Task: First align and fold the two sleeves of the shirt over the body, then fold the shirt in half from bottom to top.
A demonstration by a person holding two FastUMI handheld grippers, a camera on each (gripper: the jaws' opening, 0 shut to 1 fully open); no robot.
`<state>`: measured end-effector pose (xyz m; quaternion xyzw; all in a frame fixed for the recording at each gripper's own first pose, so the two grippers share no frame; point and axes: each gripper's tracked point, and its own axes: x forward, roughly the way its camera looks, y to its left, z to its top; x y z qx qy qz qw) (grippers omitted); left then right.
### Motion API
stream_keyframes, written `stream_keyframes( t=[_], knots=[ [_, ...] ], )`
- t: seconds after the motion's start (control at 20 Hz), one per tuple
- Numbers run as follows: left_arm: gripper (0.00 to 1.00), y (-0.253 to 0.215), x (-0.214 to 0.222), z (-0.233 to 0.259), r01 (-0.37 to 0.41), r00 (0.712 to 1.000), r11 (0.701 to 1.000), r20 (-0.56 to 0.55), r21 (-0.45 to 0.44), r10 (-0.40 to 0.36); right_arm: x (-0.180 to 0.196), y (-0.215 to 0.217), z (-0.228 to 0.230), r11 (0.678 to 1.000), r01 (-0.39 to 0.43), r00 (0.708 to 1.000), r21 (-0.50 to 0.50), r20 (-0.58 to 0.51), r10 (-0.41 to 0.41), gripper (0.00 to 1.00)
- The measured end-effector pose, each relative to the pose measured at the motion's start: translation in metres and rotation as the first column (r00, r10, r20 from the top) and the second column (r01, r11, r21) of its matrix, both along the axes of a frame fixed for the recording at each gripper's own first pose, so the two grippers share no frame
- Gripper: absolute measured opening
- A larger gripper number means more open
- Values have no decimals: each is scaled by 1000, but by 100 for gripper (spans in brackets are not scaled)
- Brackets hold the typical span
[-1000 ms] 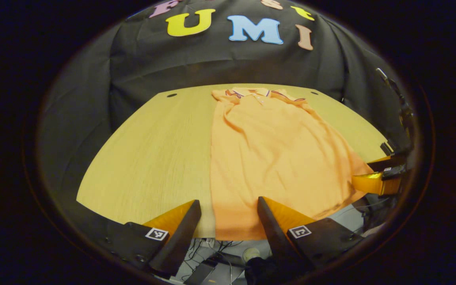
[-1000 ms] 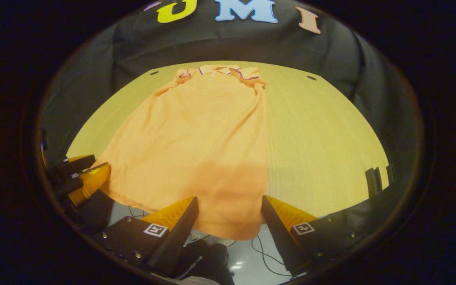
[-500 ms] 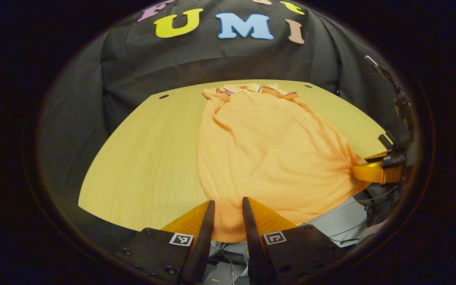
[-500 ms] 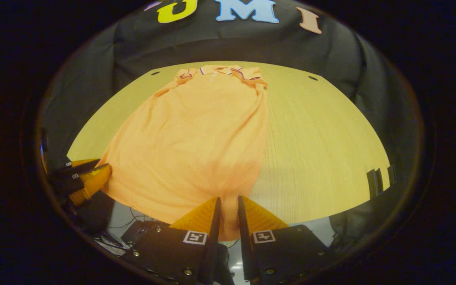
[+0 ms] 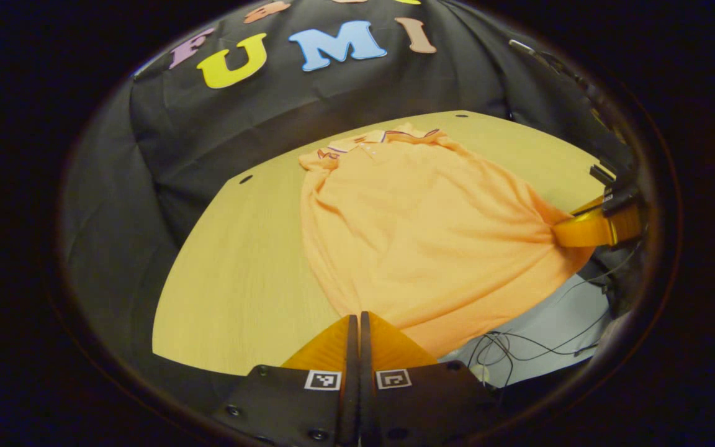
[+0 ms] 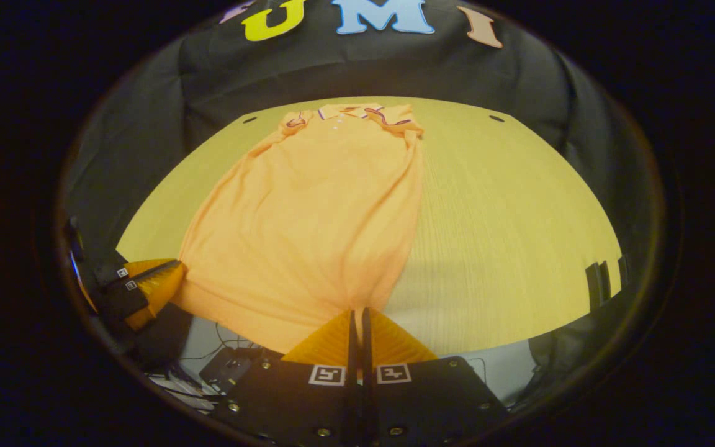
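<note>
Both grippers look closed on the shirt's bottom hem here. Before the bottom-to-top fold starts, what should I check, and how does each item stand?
1. Left gripper pinching the near hem of the shirt: ok, fingers closed with cloth between them.
2. Right gripper pinching the hem at the other corner: ok.
3. Sleeves folded over the body: ok, none stick out past the sides.
4. Collar lying flat at the far end: ok.
5. Table bare beside the shirt: ok.
6. Hem taut between the grippers: cannot tell.

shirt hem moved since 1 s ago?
Yes. The shirt hem bunched inward and lifted off the table edge, pinched by both grippers: right gripper, left gripper.
</note>
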<state>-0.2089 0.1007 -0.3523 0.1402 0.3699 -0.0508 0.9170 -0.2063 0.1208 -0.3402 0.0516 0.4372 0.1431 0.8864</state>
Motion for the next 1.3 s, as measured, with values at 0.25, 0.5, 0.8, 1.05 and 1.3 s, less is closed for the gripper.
stream_keyframes(
  t=[0.25, 0.5, 0.8, 1.05, 1.3],
  knots=[
    [7, 2, 5, 12, -86, 996, 995, -22, -49, 85, 2, -5, 5, 999, -29, 1000, 34, -12, 29, 4],
    [6, -7, 26, 55, -130, 990, 989, 43, -74, 133, 17, -13, 41, 996, -39, 997, 86, 62, 34, 4],
    [7, -24, 63, 98, -117, 983, 986, 129, -115, 132, 52, -31, 91, 997, -24, 984, 71, 179, 11, 4],
    [6, -33, 111, 131, -78, 976, 983, 187, -164, 109, 93, -42, 126, 997, 33, 967, 69, 250, -49, 4],
    [6, -31, 189, 154, -55, 970, 968, 217, -246, 110, 155, -43, 157, 995, 90, 948, 48, 302, -101, 4]
  ],
)
